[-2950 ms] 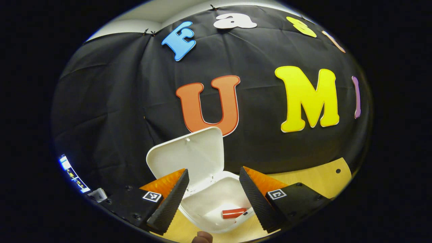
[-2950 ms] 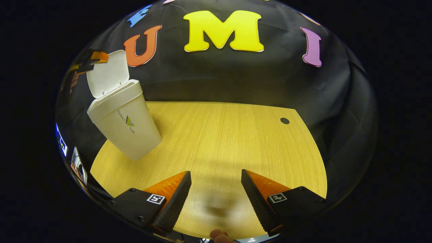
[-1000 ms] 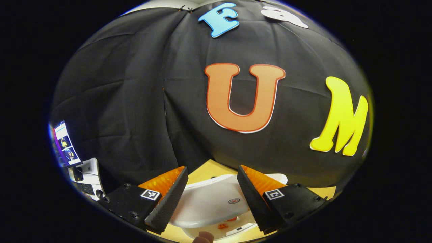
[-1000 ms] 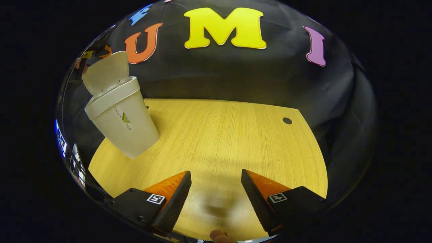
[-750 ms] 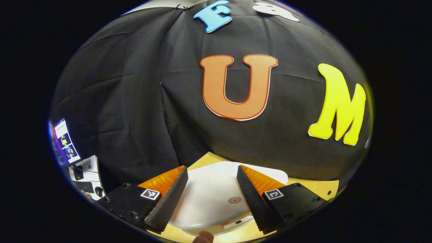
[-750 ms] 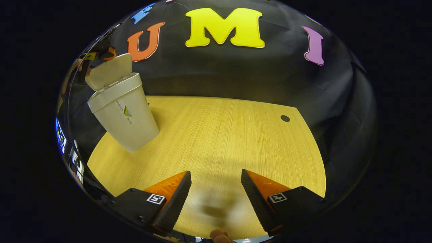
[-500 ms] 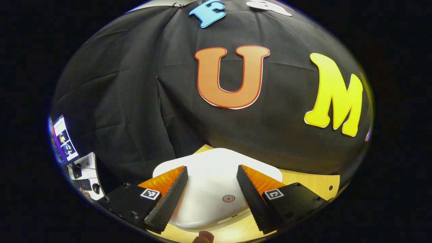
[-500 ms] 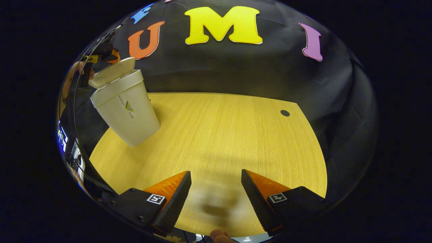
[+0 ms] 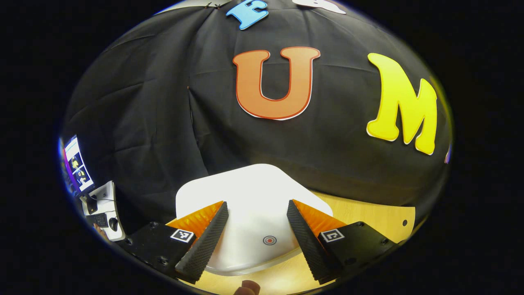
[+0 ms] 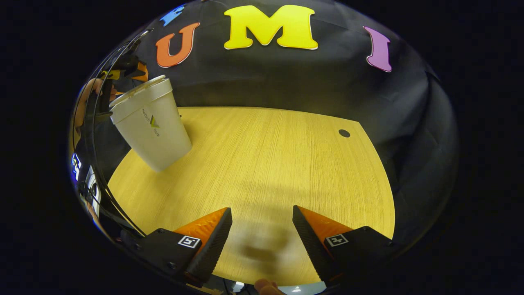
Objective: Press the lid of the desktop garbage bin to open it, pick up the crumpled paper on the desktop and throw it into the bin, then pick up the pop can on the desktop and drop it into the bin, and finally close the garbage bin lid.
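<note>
Bin (image 10: 153, 127): white, tapered, stood on the wood-grain tabletop (image 10: 266, 164). Lid (image 9: 249, 205) lay flat on the rim, shut; contents therefore hidden, cannot tell what was inside. Lid top carried a small red ring mark (image 9: 269, 240).

Left gripper (image 9: 256, 229): fingers spread apart, holding nothing. Lid sat directly below and ahead of the tips, filling the gap betw. both fingers; ring mark lay betw. them, nearer the right finger. Contact betw. fingers and lid could not be confirmed. In the right gripper view this gripper (image 10: 131, 71) appeared just above the bin's far edge, w/ a hand (image 10: 88, 96) behind it.

Right gripper (image 10: 262, 233): fingers likewise spread, empty, poised over bare tabletop. Bin stood well apart, ahead and to the left.

Surroundings: small round hole (image 10: 344, 133) in tabletop, ahead-right of right gripper. Black cloth wall (image 9: 143, 123) behind bin. A monitor (image 9: 75, 166) and a side desk (image 9: 104, 205) far left of left gripper. Nothing stood betw. either gripper and the bin.
</note>
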A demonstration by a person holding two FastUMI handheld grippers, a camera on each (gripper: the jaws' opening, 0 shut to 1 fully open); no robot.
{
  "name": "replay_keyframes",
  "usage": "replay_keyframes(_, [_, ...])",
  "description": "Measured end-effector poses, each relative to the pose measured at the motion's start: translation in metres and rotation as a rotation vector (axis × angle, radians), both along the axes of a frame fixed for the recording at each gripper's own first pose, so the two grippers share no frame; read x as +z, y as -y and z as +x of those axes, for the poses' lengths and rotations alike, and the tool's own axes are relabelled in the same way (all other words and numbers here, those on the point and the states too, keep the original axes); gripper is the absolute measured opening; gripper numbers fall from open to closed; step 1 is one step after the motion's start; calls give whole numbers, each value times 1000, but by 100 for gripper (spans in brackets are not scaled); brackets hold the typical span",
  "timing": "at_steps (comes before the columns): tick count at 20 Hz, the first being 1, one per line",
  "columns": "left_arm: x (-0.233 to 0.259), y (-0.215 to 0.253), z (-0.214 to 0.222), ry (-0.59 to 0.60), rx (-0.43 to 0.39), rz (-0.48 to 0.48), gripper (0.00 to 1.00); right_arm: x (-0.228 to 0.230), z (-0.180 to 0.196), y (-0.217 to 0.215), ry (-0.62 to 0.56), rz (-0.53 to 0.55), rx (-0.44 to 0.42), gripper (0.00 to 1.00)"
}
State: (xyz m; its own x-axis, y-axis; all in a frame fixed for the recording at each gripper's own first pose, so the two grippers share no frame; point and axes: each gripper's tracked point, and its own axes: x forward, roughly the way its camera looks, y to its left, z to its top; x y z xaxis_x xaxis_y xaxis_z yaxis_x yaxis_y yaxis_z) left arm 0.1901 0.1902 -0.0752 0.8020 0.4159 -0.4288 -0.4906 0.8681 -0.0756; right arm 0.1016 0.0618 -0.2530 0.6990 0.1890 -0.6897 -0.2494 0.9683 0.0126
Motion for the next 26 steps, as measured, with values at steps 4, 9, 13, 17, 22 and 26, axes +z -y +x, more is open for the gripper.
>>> replay_keyframes(4, [-4, 4, 3, -8, -7, 5, 96, 1, 3, -7, 0, 22, 4, 94])
replay_keyframes(9, [-9, 2, -1, 9, 0, -2, 97, -7, 3, -7, -21, 38, -11, 95])
replay_keyframes(13, [-11, 3, -1, 50, 3, 13, 98, -13, 1, -9, -30, 64, -23, 93])
replay_keyframes(17, [-15, 6, 0, 83, 2, 41, 98, -22, -1, -13, -46, 110, -44, 94])
replay_keyframes(22, [-12, 4, 1, 136, 14, 104, 98, -30, -7, -10, -58, 114, -55, 95])
replay_keyframes(26, [-9, 5, 3, 151, 18, 120, 98, -22, -9, 2, -38, 101, -76, 95])
